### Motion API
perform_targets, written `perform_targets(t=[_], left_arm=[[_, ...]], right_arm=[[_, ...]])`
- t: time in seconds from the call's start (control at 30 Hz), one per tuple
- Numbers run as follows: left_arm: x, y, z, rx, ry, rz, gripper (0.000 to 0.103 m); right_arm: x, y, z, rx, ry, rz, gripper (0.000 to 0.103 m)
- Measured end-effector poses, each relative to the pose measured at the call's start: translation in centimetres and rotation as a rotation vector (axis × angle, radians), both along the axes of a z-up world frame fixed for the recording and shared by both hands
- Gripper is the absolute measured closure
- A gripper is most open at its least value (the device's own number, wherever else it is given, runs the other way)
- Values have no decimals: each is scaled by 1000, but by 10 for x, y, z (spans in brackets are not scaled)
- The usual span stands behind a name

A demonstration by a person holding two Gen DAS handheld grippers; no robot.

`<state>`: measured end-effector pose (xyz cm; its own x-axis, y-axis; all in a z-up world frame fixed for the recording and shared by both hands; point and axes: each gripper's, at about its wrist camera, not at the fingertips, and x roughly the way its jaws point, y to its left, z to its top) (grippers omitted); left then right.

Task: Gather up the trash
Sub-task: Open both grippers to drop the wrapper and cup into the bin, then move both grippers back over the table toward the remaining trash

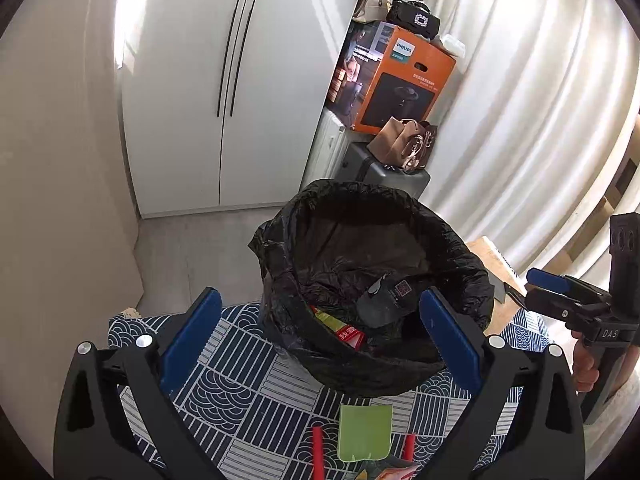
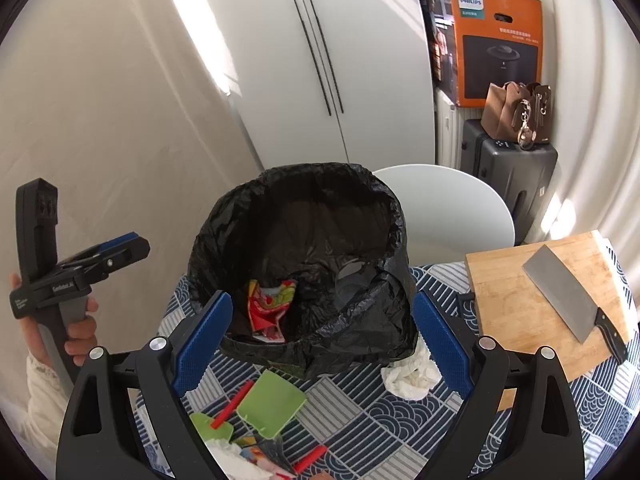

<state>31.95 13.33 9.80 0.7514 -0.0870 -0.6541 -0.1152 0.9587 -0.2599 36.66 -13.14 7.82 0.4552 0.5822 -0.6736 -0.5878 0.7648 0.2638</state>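
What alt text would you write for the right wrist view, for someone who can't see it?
The open right gripper faces a black-lined trash bin holding a red wrapper. Green card, red sticks and crumpled tissue lie on the patterned tablecloth; a cleaver rests on a cutting board at right.

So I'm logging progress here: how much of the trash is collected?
Done: a red snack wrapper lies in the black-lined bin. In hand: nothing; the left gripper and right gripper are both open and empty. Left on the tablecloth: a crumpled tissue, green packaging and red sticks.
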Motion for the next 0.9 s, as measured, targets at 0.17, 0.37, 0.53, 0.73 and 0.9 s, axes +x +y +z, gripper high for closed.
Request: perform_targets(t=[0.17, 0.37, 0.53, 0.73, 0.9], left_arm=[[-30, 0, 10, 18, 2, 52, 6], [-62, -9, 17, 44, 34, 127, 6], [-90, -19, 18, 9, 55, 167, 6], [-120, -33, 18, 9, 62, 233, 6], [-140, -48, 10, 57, 104, 286, 6]], right_arm=[[-11, -11, -1, 4, -2, 26, 15], [-23, -28, -3, 8, -11, 68, 15], [-31, -42, -12, -8, 4, 96, 15], [-42, -55, -18, -57, 10, 141, 15], [-56, -65, -16, -75, -13, 193, 15]])
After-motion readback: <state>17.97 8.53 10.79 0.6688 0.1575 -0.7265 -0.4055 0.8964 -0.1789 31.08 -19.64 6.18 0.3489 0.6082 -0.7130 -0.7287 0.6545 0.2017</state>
